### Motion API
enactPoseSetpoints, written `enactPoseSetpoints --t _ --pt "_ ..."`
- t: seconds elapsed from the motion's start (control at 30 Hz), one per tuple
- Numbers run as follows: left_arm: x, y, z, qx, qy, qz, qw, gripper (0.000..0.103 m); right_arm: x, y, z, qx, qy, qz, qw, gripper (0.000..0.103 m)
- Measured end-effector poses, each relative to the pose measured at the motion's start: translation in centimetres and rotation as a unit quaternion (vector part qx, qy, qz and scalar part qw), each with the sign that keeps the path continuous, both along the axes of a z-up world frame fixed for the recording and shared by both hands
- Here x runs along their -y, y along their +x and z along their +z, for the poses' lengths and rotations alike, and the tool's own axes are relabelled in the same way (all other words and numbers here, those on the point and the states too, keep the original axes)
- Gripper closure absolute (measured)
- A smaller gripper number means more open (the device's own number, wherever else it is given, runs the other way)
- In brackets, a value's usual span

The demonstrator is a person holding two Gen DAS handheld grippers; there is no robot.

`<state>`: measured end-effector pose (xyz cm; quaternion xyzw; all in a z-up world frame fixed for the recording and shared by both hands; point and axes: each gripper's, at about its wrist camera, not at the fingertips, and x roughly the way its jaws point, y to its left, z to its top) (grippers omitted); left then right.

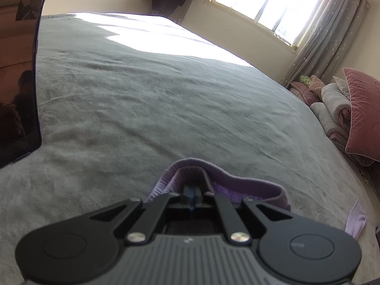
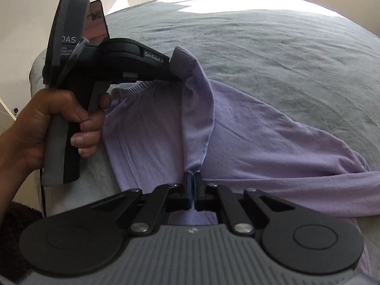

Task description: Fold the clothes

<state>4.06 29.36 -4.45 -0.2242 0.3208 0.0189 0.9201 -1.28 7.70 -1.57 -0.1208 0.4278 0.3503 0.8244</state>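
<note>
A lilac long-sleeved top (image 2: 249,130) lies on the grey bedspread (image 2: 273,47), one sleeve trailing to the right. My right gripper (image 2: 192,178) is shut on a raised fold of the top near its middle. The left gripper (image 2: 181,79), held in a person's hand (image 2: 59,123), pinches the same fold at its far end beside the ribbed hem. In the left wrist view my left gripper (image 1: 192,191) is shut on the lilac top (image 1: 213,180), whose ribbed edge curls around the fingertips.
The grey bedspread (image 1: 154,99) stretches far ahead, sunlit at its far end. Pink and grey pillows (image 1: 344,114) pile up at the right. A window (image 1: 268,2) with curtains is behind. A dark phone screen (image 1: 16,71) stands at the left.
</note>
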Motion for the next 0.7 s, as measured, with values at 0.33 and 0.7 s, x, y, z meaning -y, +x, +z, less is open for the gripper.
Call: enactPoseSetpoints --t 0.33,0.7 --pt "-2.7 -3.3 2.0 -0.012 -0.031 -0.018 0.9993 0.100 -1.4 -0.8 3.4 0.099 -0.013 0.037 0.994 0.046" --pt "-6.9 -7.0 1.9 -0.020 -0.109 -0.035 0.9932 0.100 -7.0 0.9 1.6 0.213 -0.085 0.098 0.969 0.047"
